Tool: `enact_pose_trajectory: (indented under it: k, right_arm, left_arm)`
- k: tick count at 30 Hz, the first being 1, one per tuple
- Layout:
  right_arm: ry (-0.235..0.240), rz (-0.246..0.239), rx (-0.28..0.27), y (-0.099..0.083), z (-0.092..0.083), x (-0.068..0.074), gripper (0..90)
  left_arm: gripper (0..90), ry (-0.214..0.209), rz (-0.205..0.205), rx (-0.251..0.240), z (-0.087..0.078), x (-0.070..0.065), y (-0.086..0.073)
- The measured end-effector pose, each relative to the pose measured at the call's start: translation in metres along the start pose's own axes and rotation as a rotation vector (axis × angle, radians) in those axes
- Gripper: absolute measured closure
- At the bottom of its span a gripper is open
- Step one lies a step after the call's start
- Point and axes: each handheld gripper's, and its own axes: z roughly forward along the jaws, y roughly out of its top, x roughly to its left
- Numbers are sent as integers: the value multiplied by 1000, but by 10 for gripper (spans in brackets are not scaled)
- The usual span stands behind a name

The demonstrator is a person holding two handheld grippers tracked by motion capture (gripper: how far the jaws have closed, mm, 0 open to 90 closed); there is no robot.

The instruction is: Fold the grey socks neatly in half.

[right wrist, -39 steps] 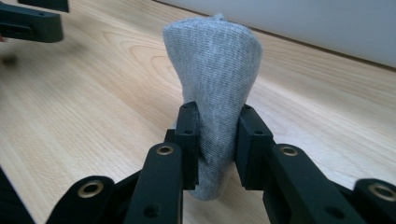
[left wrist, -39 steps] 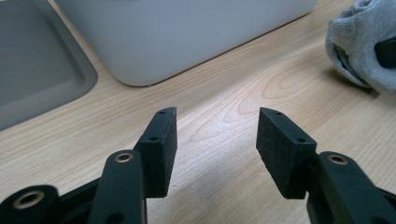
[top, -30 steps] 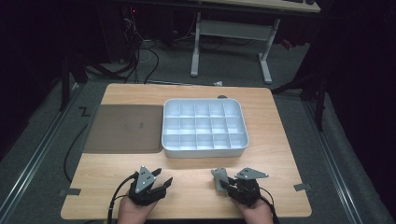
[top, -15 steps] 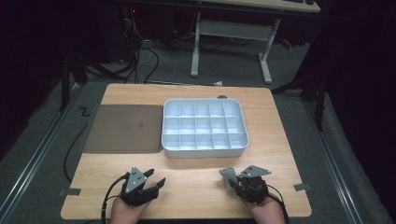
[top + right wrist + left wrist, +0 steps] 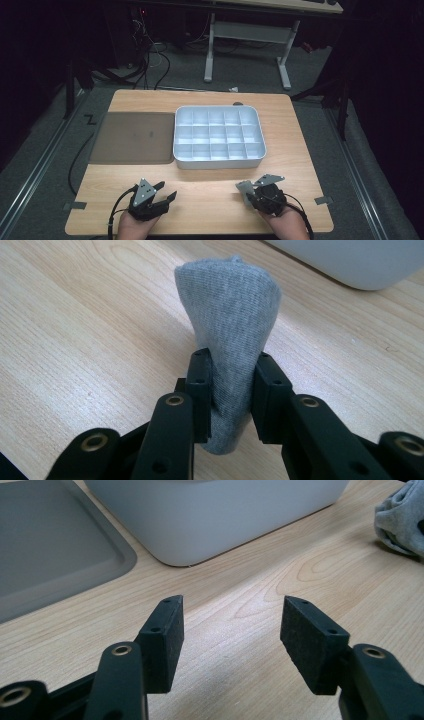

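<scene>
My right gripper (image 5: 231, 365) is shut on a piece of grey knitted cloth (image 5: 232, 305), which stands up from between its pads above the wooden table. In the high view that gripper (image 5: 248, 193) sits near the table's front edge at the right, with the grey cloth (image 5: 243, 188) at its tip. My left gripper (image 5: 230, 615) is open with only bare wood between its pads. In the high view it (image 5: 167, 194) lies near the front edge at the left. The cloth (image 5: 400, 515) also shows at the far right of the left gripper view.
A white tray (image 5: 218, 161) with several compartments stands in the middle of the table, its wall close ahead of both grippers (image 5: 210, 515) (image 5: 360, 260). A flat grey mat (image 5: 132, 137) lies to its left (image 5: 45, 555). Bare wood runs between the tray and the front edge.
Both hands have drifted slightly apart along the front edge, the left one leftward and the right one rightward. The right gripper keeps its hold on the cloth.
</scene>
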Motion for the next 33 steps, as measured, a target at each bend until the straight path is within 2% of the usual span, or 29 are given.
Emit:
enact_pose_trajectory:
  k: [6, 11, 14, 22, 27, 33]
  right_arm:
    - [1, -35, 67, 11, 1, -1, 736]
    - [2, -45, 127, 20, 2, -1, 734]
    - [2, -35, 165, 24, 3, -2, 735]
    - [-6, -84, 265, 35, 2, -6, 735]
    - [8, -76, 304, 39, 3, -9, 735]
    - [20, -60, 327, 42, 3, -9, 737]
  left_arm:
    - [437, -13, 7, 8, 1, -2, 0]
    - [438, -15, 13, 16, 2, -3, 0]
    - [438, -16, 10, 19, 1, -1, 0]
    - [438, -25, 12, 22, 3, -3, 0]
    - [439, -30, 15, 25, 3, -3, 0]
    - [439, -35, 24, 23, 3, -4, -1]
